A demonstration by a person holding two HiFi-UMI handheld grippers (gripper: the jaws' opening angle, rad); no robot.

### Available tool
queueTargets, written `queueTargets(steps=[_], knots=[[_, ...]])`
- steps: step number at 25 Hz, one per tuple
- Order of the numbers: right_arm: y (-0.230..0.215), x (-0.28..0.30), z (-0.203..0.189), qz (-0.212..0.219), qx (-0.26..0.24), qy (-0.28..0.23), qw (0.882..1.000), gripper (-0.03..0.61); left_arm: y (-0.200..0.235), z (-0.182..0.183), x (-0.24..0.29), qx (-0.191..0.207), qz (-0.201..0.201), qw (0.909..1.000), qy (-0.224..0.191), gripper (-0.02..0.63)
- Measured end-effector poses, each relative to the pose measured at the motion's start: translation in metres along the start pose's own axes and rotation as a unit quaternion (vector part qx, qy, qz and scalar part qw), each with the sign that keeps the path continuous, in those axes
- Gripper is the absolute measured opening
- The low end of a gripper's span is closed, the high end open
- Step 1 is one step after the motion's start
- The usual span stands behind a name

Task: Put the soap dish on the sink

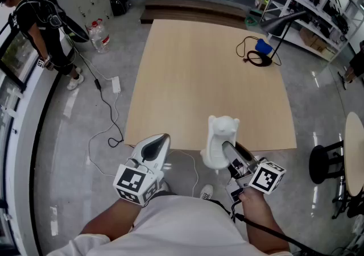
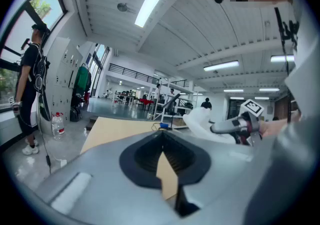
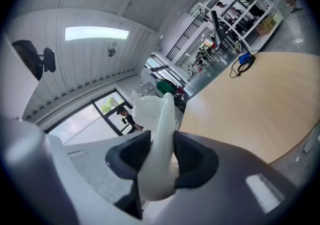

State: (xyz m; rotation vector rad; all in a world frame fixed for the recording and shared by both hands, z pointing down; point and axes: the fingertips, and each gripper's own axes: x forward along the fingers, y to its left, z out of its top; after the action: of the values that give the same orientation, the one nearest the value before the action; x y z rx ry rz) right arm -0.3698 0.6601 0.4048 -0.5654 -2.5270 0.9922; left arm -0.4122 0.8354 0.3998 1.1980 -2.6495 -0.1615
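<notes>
The white soap dish (image 1: 219, 138) is held up on edge, in the air just off the near edge of the light wooden table (image 1: 210, 67). My right gripper (image 1: 228, 148) is shut on its lower part; in the right gripper view the dish (image 3: 156, 134) stands between the two dark pads, both pressing on it. My left gripper (image 1: 160, 141) hangs to the left of the dish, apart from it, jaws together and empty. From the left gripper (image 2: 161, 139) view the dish (image 2: 202, 123) and the right gripper show at the right. No sink shows in any view.
A blue object with a coiled black cable (image 1: 260, 50) and a lamp arm (image 1: 284, 21) sit at the table's far right. A person (image 1: 40, 27) stands at the left by a water bottle (image 1: 99, 36). Cables and a white power strip (image 1: 115, 84) lie on the floor. A black stool (image 1: 327, 164) stands right.
</notes>
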Motion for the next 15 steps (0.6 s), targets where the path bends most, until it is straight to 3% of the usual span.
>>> queueTargets(steps=[15], knots=[[0.0072, -0.0013, -0.0005, 0.008, 0.013, -0.010, 1.000, 0.146, -0.0016, 0.0015, -0.0014, -0.001, -0.007, 1.0000, 0.001, 0.006]])
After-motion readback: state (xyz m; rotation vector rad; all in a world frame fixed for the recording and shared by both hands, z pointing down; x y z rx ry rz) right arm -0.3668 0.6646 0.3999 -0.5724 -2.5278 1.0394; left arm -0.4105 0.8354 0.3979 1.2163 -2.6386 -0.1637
